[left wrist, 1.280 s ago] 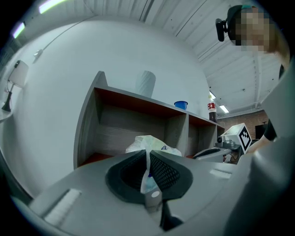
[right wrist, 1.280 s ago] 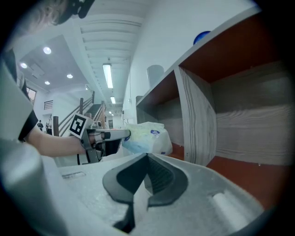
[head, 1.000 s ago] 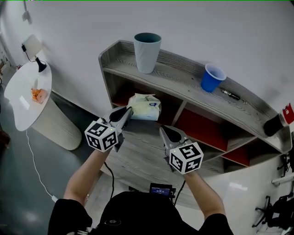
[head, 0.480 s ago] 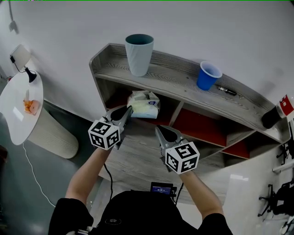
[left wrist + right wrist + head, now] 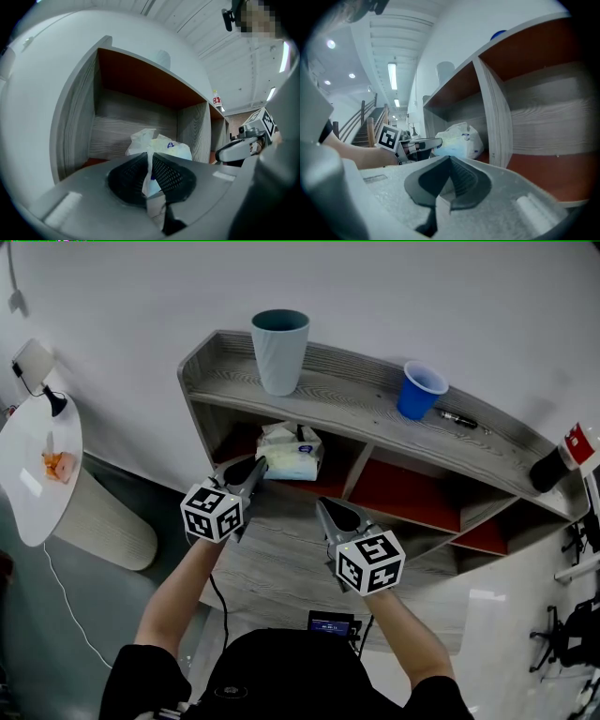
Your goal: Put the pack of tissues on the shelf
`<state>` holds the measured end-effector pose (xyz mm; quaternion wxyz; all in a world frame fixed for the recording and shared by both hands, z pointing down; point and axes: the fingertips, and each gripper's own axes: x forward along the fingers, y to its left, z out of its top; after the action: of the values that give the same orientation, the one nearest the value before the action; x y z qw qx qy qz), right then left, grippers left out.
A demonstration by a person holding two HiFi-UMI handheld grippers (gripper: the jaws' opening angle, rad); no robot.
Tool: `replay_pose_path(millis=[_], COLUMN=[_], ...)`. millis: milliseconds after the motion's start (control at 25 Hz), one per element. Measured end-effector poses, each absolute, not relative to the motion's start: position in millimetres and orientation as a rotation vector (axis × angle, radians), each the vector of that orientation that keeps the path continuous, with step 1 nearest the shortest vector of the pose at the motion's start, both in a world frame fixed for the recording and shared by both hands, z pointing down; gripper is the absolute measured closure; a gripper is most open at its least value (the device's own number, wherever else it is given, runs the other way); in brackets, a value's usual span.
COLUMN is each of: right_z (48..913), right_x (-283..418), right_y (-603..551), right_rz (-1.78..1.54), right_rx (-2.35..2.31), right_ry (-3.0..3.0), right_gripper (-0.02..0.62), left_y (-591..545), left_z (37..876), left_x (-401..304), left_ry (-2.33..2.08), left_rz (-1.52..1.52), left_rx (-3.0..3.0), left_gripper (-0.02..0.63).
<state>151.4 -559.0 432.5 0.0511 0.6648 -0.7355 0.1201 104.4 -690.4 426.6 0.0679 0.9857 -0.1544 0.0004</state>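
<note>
Left gripper (image 5: 260, 464): jaws nearly closed, pinching the wrapper flap of the pack of tissues (image 5: 292, 448), having just opened slightly. The pack sits directly ahead of its tips, inside the leftmost compartment of the shelf (image 5: 323, 396). Right gripper (image 5: 324, 506): jaws together, empty, the pack ahead to its left. Step in hand, apparently: release. Next move: open fully and withdraw straight back, without dragging the flap.

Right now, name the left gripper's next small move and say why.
Probably open the left gripper and draw it back: it pinches only the wrapper flap of the pack of tissues, which already appears to sit inside the leftmost compartment of the shelf.
</note>
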Motion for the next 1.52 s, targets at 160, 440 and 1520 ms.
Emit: replay_pose_path(millis=[160,440,1520], right_z=[434.8,435.3,431.9], right_x=[150.0,153.6,172.0], right_y=[-557.6,-551.5,-501.9], right_rz=[0.369,0.376,0.406], right_rx=[2.029,2.041,1.926], right_ry=[-2.228,-2.224,-2.357], right_gripper=[0.592,0.592,0.592], left_y=[-687.7,-685.3,-603.9], left_z=[423.7,425.1,407.4], left_x=[111.7,115.7,52.4], left_ry=[-0.456,-0.499,-0.886], left_rz=[0.008,0.086,-0.067], left_rx=[3.031,3.093,2.917], left_gripper=[0.572,0.473,0.603])
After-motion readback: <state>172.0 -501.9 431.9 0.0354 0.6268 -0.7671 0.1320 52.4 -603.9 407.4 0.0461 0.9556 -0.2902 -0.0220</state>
